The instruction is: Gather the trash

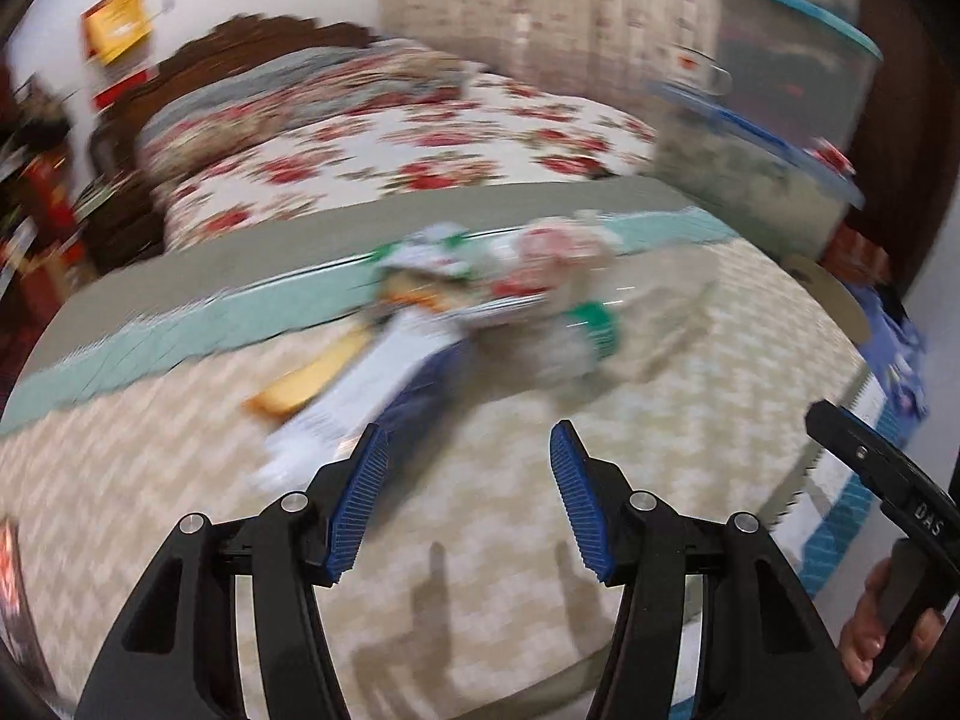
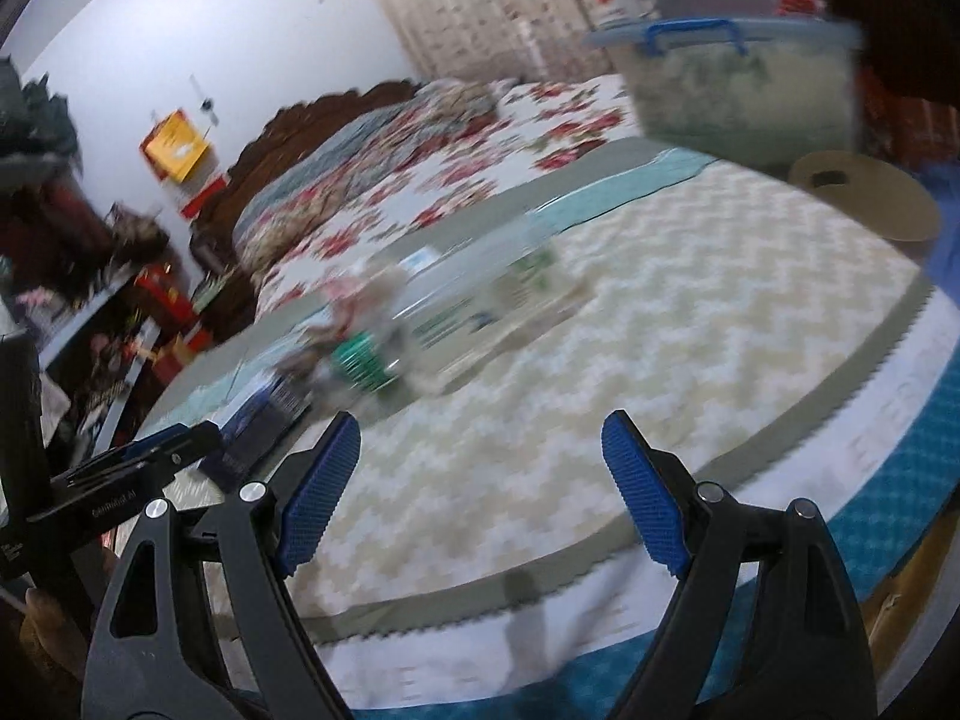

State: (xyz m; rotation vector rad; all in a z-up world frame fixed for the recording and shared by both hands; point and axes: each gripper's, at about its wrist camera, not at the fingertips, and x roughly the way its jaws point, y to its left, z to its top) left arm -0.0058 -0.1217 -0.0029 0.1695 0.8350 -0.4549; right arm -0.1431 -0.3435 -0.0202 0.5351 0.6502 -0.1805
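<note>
We are reaching for the trash pile point(image 1: 474, 306) ahead of our empty, released left gripper point(image 1: 468, 456) and right gripper point(image 2: 480, 450), and next we must pinch one piece.

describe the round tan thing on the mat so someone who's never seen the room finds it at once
Start at the cream zigzag-patterned mat in the foreground, with the floral-covered bed behind it. Follow the mat to its far right corner, just below the clear plastic tub with blue handles. There lies the flat tan cardboard-like disc with a dark hole in it, apart from the blurred colourful pile of wrappers and packaging mid-mat.
</note>
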